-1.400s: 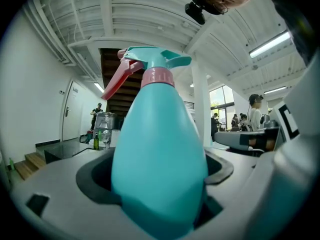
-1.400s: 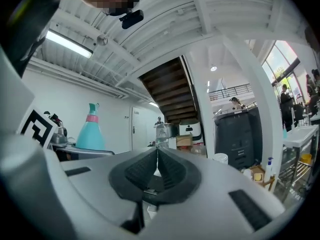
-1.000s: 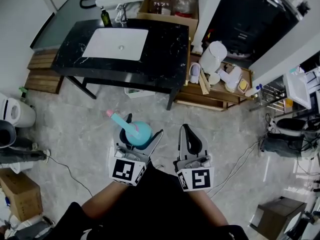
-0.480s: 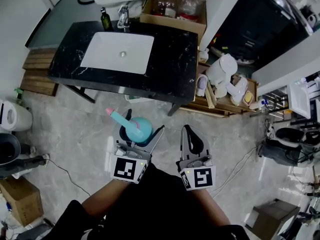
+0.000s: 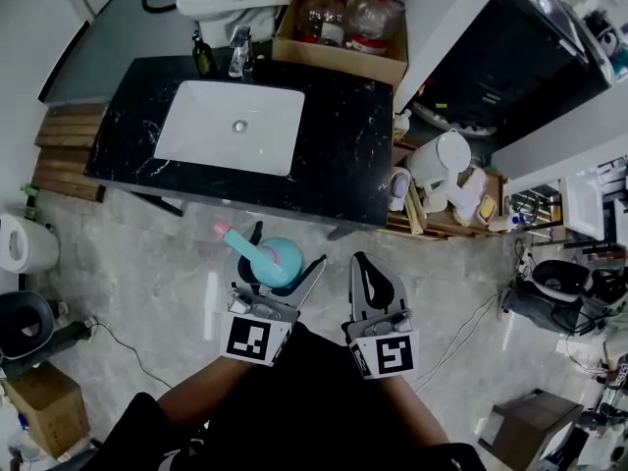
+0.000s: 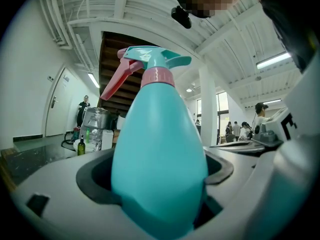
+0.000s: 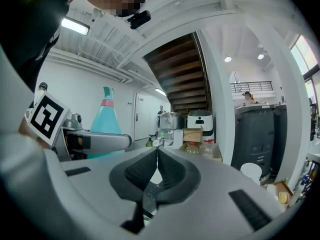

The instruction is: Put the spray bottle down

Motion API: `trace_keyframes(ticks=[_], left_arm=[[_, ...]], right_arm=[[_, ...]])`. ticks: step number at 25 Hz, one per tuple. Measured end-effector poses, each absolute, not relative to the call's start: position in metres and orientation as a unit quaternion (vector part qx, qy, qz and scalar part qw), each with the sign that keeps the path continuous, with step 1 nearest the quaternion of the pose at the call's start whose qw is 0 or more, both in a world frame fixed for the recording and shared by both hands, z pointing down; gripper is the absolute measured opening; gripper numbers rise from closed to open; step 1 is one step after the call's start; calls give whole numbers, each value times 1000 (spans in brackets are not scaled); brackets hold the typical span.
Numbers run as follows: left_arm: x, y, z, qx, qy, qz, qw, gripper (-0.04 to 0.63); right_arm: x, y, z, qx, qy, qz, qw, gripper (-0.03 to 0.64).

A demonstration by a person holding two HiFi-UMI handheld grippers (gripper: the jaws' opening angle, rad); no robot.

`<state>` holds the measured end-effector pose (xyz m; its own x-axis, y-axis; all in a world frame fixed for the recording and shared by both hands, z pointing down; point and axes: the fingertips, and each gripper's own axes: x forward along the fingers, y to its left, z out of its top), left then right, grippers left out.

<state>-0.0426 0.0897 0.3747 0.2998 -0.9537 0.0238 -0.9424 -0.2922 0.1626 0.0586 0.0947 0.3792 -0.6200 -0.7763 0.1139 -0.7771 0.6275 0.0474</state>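
While the left gripper pinches the teal spray bottle by its belly, the bottle hangs over the grey floor | right gripper: jaws pressed together, nothing in them | black sink counter ahead

spray bottle base hidden in left tongs, cardboard box cropped by edge
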Motion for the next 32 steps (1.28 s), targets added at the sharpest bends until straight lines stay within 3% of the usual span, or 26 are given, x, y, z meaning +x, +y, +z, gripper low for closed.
trace_keyframes(ticks=[16,32], left_arm=[[-109,26,382,807,-585,-41,67,468],[-140,15,374,803,-590,-41,70,468]], right_arm=[[33,35,383,475,-877,8,79,17],[6,14,366,480,-876,16,41,17]])
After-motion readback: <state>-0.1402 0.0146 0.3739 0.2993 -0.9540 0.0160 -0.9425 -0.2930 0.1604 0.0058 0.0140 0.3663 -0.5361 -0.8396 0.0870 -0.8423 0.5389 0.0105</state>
